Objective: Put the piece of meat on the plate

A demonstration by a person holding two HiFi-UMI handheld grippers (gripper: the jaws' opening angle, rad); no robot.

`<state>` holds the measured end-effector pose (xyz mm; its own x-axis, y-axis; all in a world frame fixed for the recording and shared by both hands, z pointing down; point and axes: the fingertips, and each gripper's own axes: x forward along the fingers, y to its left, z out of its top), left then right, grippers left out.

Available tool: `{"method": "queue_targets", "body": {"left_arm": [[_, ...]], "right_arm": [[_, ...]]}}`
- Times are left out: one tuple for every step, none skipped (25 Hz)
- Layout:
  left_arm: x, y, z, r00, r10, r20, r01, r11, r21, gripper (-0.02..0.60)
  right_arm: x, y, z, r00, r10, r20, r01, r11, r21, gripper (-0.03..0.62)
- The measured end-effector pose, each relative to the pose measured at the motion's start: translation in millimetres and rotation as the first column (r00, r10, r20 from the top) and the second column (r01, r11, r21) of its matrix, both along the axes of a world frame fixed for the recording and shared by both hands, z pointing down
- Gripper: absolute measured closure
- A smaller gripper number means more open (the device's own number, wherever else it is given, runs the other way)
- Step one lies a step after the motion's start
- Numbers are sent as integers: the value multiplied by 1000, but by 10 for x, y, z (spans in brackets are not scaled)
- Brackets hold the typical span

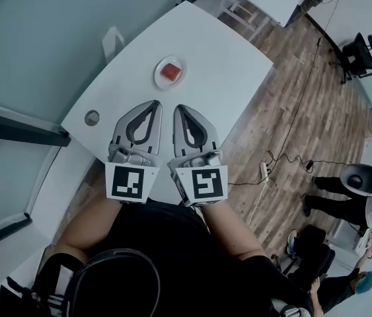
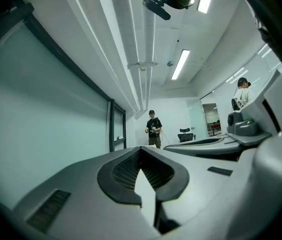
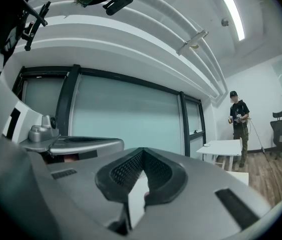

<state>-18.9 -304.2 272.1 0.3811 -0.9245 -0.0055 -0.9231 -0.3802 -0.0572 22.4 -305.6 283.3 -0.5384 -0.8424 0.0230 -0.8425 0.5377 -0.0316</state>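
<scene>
No readable text, labels, numbers anywhere.

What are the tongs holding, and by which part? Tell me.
Nothing. The left tongs and right tongs are both shut and empty; the meat lies on the plate, apart from them.

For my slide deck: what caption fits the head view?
Left gripper and right gripper, shut and empty, over the white table; meat on the plate.

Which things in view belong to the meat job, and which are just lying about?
Job: piece of meat, already on the plate; left gripper and right gripper, both shut, empty.
Lying about: grey round disc set in the table; power strip on the floor; office chair.
</scene>
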Motion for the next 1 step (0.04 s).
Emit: {"method": "queue_targets", "body": {"left_arm": [[23,17,2,1000,-1,-5,1,1000,-3,579]], "right_arm": [[22,10,5,1000,-2,0,2,1000,-1,591]]}}
